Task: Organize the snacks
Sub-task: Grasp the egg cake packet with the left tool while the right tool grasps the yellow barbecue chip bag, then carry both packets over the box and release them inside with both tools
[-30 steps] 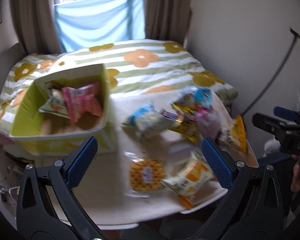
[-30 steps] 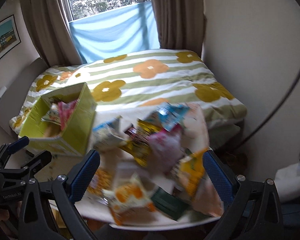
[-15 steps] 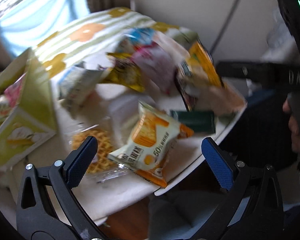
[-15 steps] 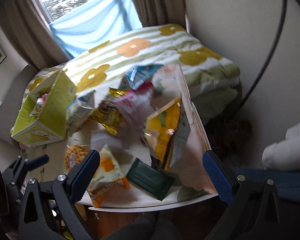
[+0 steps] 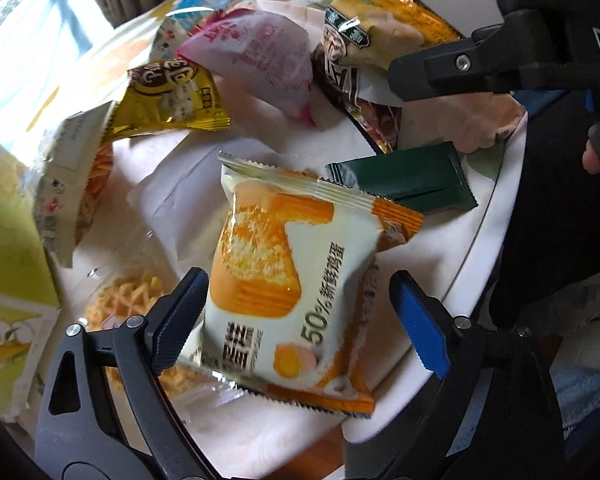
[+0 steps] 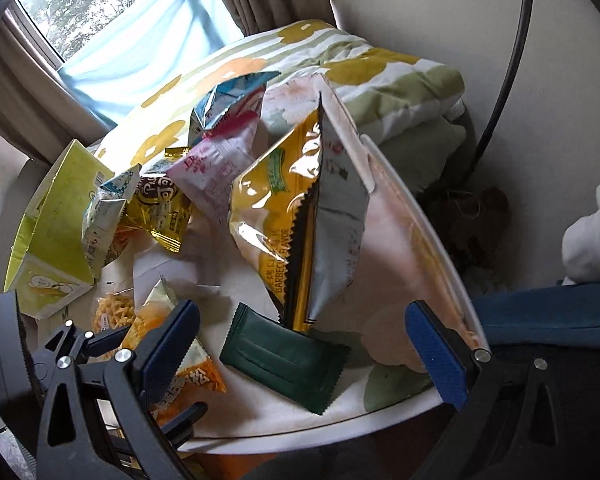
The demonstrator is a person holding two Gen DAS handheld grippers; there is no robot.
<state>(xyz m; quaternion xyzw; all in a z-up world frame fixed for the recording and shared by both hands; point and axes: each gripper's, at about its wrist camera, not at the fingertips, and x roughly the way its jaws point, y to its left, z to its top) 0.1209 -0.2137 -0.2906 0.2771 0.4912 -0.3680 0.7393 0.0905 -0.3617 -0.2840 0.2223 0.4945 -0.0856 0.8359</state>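
An orange-and-cream cake packet point(image 5: 292, 280) lies at the near edge of the round white table point(image 5: 480, 248). My left gripper point(image 5: 300, 320) straddles it, pointing steeply down. Its jaws are closing with the packet between them. The left pad sits at the packet's edge and the right pad stands clear of it. My right gripper point(image 6: 304, 352) hangs open over a dark green packet point(image 6: 284, 356), touching nothing. The green packet point(image 5: 404, 180) lies just behind the cake packet. A yellow-green carton point(image 6: 56, 216) with snacks inside stands at the table's left.
A yellow-and-silver chip bag point(image 6: 300, 208) leans upright behind the green packet. Pink point(image 5: 260, 56), gold point(image 5: 172, 100) and blue point(image 6: 228, 100) packets are piled further back. A clear waffle-snack pack point(image 5: 128, 304) lies left of the cake packet. A flowered quilt point(image 6: 380, 76) lies beyond the table.
Both grippers have dropped toward the table and tilted down. The left one rolled, came down around the cake packet, and its jaws have narrowed. The right one now hangs over the green packet.
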